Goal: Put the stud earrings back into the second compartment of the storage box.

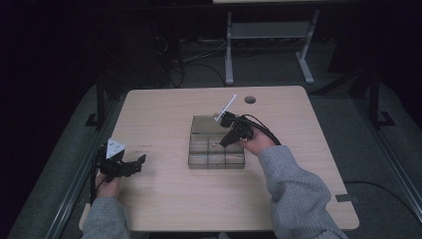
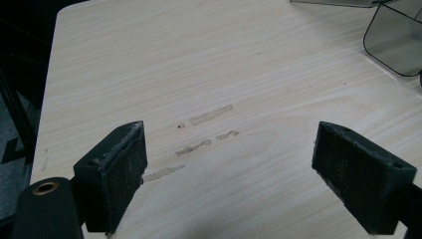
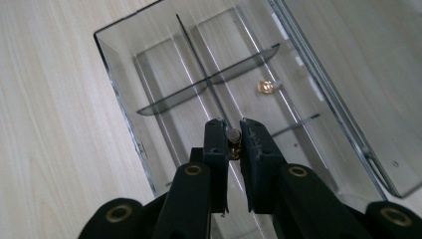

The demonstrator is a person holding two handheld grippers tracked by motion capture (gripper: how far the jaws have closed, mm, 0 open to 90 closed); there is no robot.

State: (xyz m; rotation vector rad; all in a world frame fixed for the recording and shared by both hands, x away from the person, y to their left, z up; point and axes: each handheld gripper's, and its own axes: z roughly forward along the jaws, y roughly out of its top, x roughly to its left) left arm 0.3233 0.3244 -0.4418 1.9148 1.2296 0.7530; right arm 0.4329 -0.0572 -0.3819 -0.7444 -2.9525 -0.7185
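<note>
Two hand-held grippers in use.

Right hand-held gripper (image 3: 234, 142): jaws closed on a small brass piece (image 3: 233, 144), pinched at the very tips, held over the clear divided box (image 3: 119, 94).

Left hand-held gripper (image 2: 229, 174): jaws wide apart, empty, low over bare bench (image 1: 164, 199) near its left edge, well apart from the box.

Risks, as judged:
- Shallow tip grip on a tiny, smooth piece; it may slip or flick out when let go.
- Piece sits over a thin divider; a drop there could land in the wrong compartment.
- Nothing steadies the box; a nudge could slide it.

Box contents: one small gold-coloured piece (image 3: 266, 86) in a compartment beyond the cross divider; other visible compartments look empty. Box lies at the bench's middle, with what appears to be its lid open behind.
</note>
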